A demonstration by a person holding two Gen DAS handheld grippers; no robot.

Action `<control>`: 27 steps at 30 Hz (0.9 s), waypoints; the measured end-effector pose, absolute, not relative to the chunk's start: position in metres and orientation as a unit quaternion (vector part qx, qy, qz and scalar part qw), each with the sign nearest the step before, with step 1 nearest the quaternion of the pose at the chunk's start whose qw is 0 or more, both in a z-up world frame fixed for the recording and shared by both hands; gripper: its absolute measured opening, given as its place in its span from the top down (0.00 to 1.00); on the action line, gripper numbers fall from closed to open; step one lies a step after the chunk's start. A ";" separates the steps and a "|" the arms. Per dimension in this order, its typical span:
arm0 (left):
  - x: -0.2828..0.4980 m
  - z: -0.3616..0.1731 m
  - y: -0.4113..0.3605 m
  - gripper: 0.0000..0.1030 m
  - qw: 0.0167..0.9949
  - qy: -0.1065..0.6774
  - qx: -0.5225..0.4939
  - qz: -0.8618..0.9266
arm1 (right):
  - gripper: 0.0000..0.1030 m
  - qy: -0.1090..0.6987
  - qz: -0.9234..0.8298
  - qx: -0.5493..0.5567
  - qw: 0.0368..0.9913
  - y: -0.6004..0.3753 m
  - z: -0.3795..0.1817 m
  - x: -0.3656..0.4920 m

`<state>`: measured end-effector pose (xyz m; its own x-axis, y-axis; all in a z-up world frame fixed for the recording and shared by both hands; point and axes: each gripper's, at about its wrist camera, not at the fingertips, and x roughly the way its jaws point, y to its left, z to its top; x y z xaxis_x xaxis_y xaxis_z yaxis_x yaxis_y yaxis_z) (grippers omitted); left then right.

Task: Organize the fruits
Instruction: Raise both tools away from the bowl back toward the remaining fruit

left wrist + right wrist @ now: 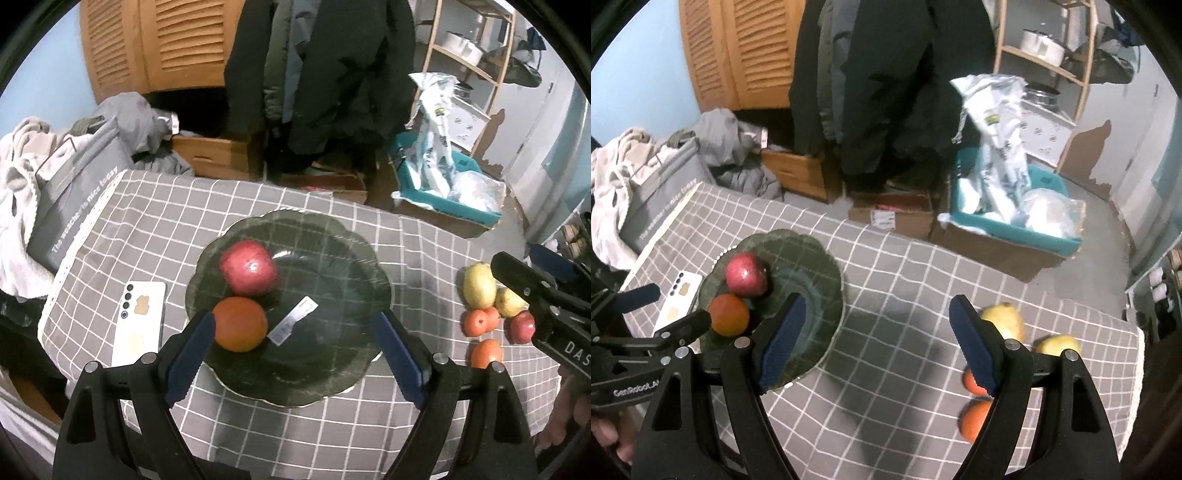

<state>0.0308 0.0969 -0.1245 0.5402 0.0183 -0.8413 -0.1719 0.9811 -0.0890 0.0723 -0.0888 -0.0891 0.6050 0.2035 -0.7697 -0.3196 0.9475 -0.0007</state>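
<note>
A dark glass plate (pixel 332 369) sits on the checked tablecloth and holds a red apple (pixel 248 267) and an orange (pixel 240 324). My left gripper (pixel 291 354) is open and empty just above the plate's near side, its left finger beside the orange. A pile of loose fruit lies to the right: a yellow pear (pixel 479 286), a second pear (pixel 509 302), small oranges (pixel 480 322) and a red apple (pixel 522 326). My right gripper (pixel 875 343) is open and empty over bare cloth, between the plate (pixel 820 273) and the pears (pixel 1004 321).
A white phone (pixel 140 321) lies left of the plate. A grey bag (pixel 74 199) leans at the table's left edge. Boxes, a teal bin (pixel 1015 225) and hanging coats stand beyond the far edge.
</note>
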 end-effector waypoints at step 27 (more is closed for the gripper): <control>0.023 -0.073 0.007 0.01 0.904 0.426 -0.032 -0.023 | 0.15 0.354 0.067 -0.047 0.932 -0.208 -0.038 0.017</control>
